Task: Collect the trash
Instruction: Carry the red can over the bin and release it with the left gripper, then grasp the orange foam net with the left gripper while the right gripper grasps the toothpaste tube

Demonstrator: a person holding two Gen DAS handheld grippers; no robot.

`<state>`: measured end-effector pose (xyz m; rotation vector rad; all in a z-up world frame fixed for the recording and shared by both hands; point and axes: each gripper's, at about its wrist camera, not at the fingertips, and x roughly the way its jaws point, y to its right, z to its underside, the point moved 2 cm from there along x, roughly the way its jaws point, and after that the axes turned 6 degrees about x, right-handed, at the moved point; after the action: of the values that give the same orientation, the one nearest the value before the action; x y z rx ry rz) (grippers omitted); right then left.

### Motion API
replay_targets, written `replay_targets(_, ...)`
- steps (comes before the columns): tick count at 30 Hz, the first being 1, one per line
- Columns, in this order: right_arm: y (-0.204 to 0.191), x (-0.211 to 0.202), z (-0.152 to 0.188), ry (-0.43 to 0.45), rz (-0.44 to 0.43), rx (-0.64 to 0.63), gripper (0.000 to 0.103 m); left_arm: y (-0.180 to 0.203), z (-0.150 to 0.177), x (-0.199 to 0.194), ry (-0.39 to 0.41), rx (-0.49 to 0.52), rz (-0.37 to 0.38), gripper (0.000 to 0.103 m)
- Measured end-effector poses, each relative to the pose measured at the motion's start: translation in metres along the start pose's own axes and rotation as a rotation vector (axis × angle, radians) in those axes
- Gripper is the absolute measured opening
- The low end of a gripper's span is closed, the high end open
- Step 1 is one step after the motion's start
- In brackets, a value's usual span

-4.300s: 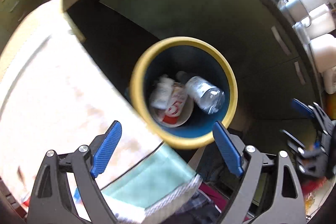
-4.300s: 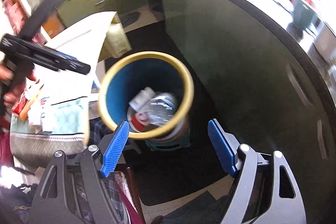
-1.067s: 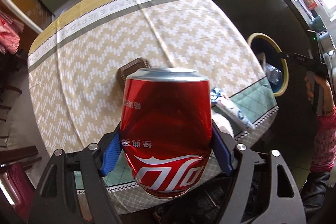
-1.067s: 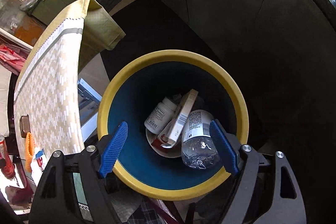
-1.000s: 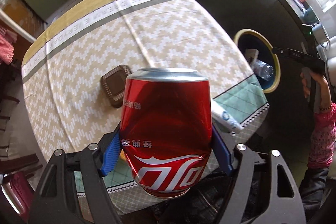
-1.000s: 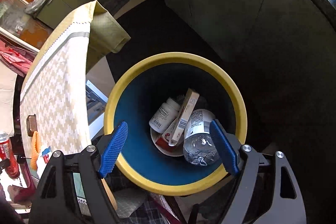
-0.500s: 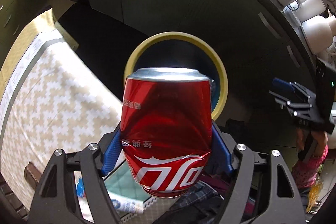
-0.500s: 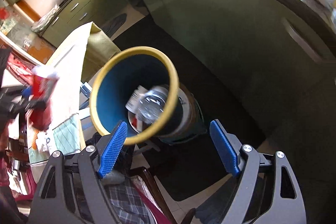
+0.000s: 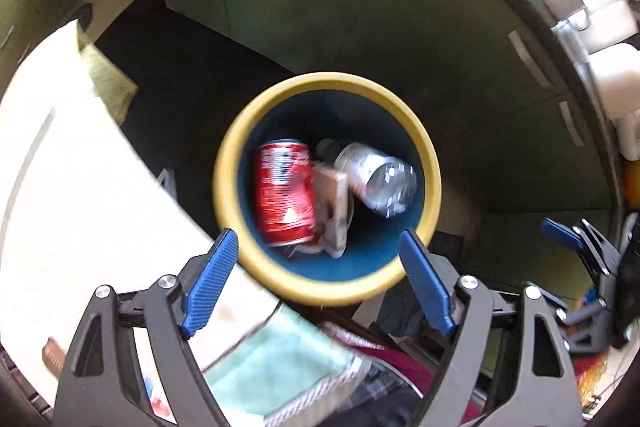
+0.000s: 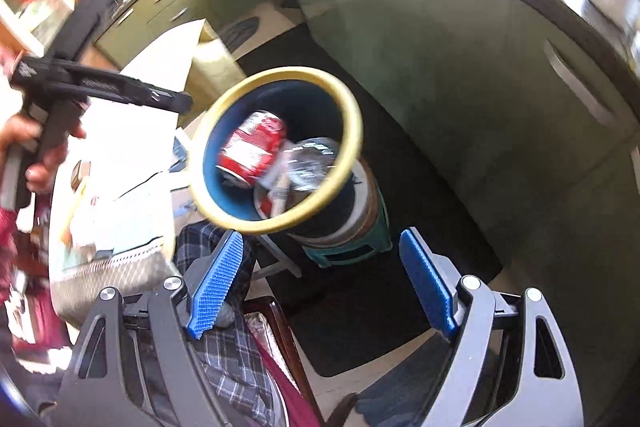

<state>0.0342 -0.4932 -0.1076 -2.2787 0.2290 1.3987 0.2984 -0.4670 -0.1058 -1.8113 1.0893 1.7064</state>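
A red soda can [image 9: 282,193] lies inside the yellow-rimmed blue bin [image 9: 224,183], beside a flat carton [image 9: 334,209] and a clear plastic bottle [image 9: 378,177]. My left gripper [image 9: 318,283] hovers over the bin's near rim, its jaws opening with nothing between the blue pads. In the right wrist view the same bin [image 10: 352,123] stands on a green stool [image 10: 360,251], with the can [image 10: 254,147] inside. My right gripper [image 10: 320,287] is open and empty, off to the bin's near side. The left gripper's black body [image 10: 100,87] shows there in a hand.
The table with its pale zigzag cloth [image 9: 72,195] and a green mat [image 9: 276,367] lies left of the bin. Dark green cabinets [image 9: 360,7] curve behind it, with cups and jugs [image 9: 600,19] on the counter. A dark floor mat [image 10: 400,287] lies under the stool.
The left gripper carried the can from over the table to above the bin, then opened; the can dropped in. The right gripper drew back from over the bin.
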Motion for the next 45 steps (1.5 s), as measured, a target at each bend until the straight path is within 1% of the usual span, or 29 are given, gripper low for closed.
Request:
replay_targets(4, -0.063, 0.010, 0.002, -0.027, -0.066, -0.157, 0.079, -0.028, 0.053, -0.053, 0.040, -0.009, -0.034, 0.080)
replay_targets(5, -0.080, 0.014, 0.004, -0.039, -0.084, -0.196, 0.077, -0.038, 0.071, -0.065, 0.041, -0.013, -0.044, 0.081)
replay_targets(7, -0.117, 0.023, 0.006, -0.070, -0.116, -0.281, 0.070, -0.054, 0.102, -0.081, 0.046, -0.029, -0.084, 0.081)
replay_targets(8, -0.135, 0.027, 0.008, -0.086, -0.131, -0.324, 0.069, -0.064, 0.118, -0.086, 0.040, -0.037, -0.105, 0.081)
replay_targets(10, -0.168, 0.034, 0.013, -0.115, -0.150, -0.396, 0.061, -0.086, 0.155, -0.090, 0.013, -0.063, -0.133, 0.081)
replay_targets(11, -0.181, 0.039, 0.015, -0.127, -0.158, -0.422, 0.060, -0.096, 0.172, -0.089, -0.008, -0.078, -0.147, 0.081)
replay_targets(14, -0.216, 0.047, 0.022, -0.153, -0.162, -0.485, 0.059, -0.123, 0.216, -0.082, -0.064, -0.085, -0.186, 0.081)
replay_targets(16, -0.231, 0.052, 0.023, -0.167, -0.159, -0.513, 0.059, -0.139, 0.238, -0.077, -0.091, -0.078, -0.215, 0.081)
replay_targets(18, -0.244, 0.056, 0.025, -0.177, -0.156, -0.533, 0.059, -0.149, 0.255, -0.068, -0.114, -0.062, -0.229, 0.081)
replay_targets(20, -0.255, 0.058, 0.034, -0.187, -0.152, -0.542, 0.059, -0.154, 0.264, -0.058, -0.133, -0.047, -0.238, 0.081)
replay_targets(23, -0.257, 0.061, 0.037, -0.202, -0.144, -0.548, 0.059, -0.162, 0.269, -0.041, -0.158, -0.024, -0.211, 0.079)
replay_targets(28, -0.253, 0.068, 0.039, -0.227, -0.130, -0.540, 0.059, -0.177, 0.264, -0.029, -0.140, -0.022, -0.192, 0.071)
replay_targets(30, -0.252, 0.071, 0.039, -0.231, -0.124, -0.538, 0.059, -0.184, 0.263, -0.027, -0.136, -0.029, -0.186, 0.063)
replay_targets(35, -0.258, 0.076, 0.035, -0.236, -0.137, -0.530, 0.059, -0.196, 0.270, -0.025, -0.107, -0.047, -0.159, 0.055)
replay_targets(37, -0.264, 0.080, 0.035, -0.249, -0.156, -0.531, 0.059, -0.199, 0.270, -0.029, -0.086, -0.056, -0.148, 0.048)
replay_targets(39, -0.273, 0.086, 0.034, -0.259, -0.166, -0.540, 0.058, -0.201, 0.275, -0.036, -0.052, -0.068, -0.129, 0.031)
replay_targets(40, -0.277, 0.090, 0.034, -0.266, -0.169, -0.545, 0.054, -0.202, 0.278, -0.041, -0.042, -0.072, -0.131, 0.028)
replay_targets(41, -0.280, 0.094, 0.034, -0.278, -0.174, -0.549, 0.051, -0.202, 0.281, -0.045, -0.030, -0.075, -0.137, 0.020)
replay_targets(42, -0.284, 0.098, 0.035, -0.292, -0.181, -0.553, 0.045, -0.202, 0.284, -0.049, -0.017, -0.078, -0.145, 0.014)
replay_targets(43, -0.288, 0.102, 0.035, -0.304, -0.182, -0.560, 0.041, -0.202, 0.287, -0.053, -0.008, -0.081, -0.152, 0.013)
replay_targets(45, -0.293, 0.110, 0.036, -0.319, -0.173, -0.571, 0.036, -0.201, 0.293, -0.061, 0.012, -0.088, -0.169, 0.012)
